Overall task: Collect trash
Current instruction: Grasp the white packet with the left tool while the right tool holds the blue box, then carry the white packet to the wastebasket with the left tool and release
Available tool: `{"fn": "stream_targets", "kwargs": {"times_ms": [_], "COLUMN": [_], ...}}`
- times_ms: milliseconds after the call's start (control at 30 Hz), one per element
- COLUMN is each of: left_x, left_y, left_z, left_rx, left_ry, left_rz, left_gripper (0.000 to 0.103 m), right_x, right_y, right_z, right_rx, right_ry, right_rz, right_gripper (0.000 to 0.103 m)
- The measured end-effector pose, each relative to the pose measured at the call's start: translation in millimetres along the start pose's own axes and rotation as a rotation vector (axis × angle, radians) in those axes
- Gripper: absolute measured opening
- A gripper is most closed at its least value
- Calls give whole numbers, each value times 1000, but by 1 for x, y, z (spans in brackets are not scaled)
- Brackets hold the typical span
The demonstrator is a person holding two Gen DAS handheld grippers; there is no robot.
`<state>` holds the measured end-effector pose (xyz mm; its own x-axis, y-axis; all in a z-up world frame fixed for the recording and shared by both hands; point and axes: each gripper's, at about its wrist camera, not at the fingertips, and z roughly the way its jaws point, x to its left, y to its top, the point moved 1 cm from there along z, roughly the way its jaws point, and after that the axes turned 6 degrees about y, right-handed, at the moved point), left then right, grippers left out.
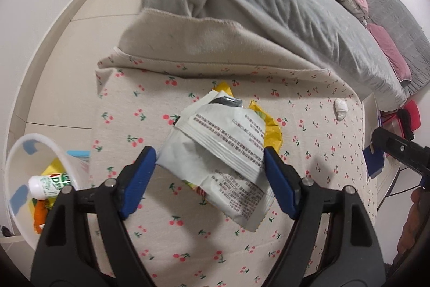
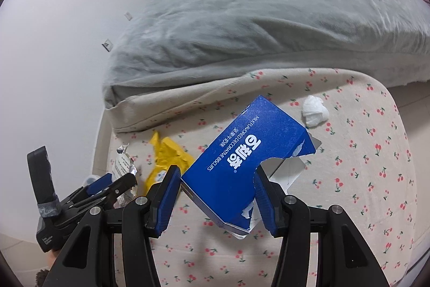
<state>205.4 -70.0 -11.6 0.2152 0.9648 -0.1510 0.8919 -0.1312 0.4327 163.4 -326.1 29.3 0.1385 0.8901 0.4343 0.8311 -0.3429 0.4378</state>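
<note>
1. The bed [image 1: 268,4] carries a cherry-print sheet [image 1: 150,104] across its end, and the trash is scattered on it within reach of both hands.
2. A translucent bin [image 1: 16,152] stands on the floor beside the bed, already holding litter, presumably the drop point.
3. The right gripper [image 2: 216,195] has its fingers clamped on the torn blue biscuit box [image 2: 242,160], lifted clear for carrying.
4. The left gripper [image 1: 209,179] has its fingers pinching a white wrapper [image 1: 220,141] by its edges, raised off the sheet.
5. A yellow wrapper [image 1: 271,125] and a tissue wad [image 1: 340,108] lie uncollected on the sheet.
</note>
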Motion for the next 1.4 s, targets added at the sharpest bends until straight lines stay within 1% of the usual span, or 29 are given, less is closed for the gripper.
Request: {"fn": "stream_targets", "kwargs": {"times_ms": [200,567,1000,1400], "left_x": [14,49,105,165], "left_y": [-1,-7,-24,-50], "left_z": [-17,-36,-56,-65], "left_rx": [-43,-92,-118,-112], "left_ry": [-5,8,30,64], "left_rz": [-14,-63,-143,-219], "left_gripper": [81,81,81,81], "right_x": [24,70,120,178], "right_y": [-3,-10,-22,-43], "right_z": [0,16,40,71], "right_rx": [-10,13,46,93], "right_ry": [23,53,98,156], "right_rz": [-52,-153,-219,-282], "right_gripper": [55,55,55,55]}}
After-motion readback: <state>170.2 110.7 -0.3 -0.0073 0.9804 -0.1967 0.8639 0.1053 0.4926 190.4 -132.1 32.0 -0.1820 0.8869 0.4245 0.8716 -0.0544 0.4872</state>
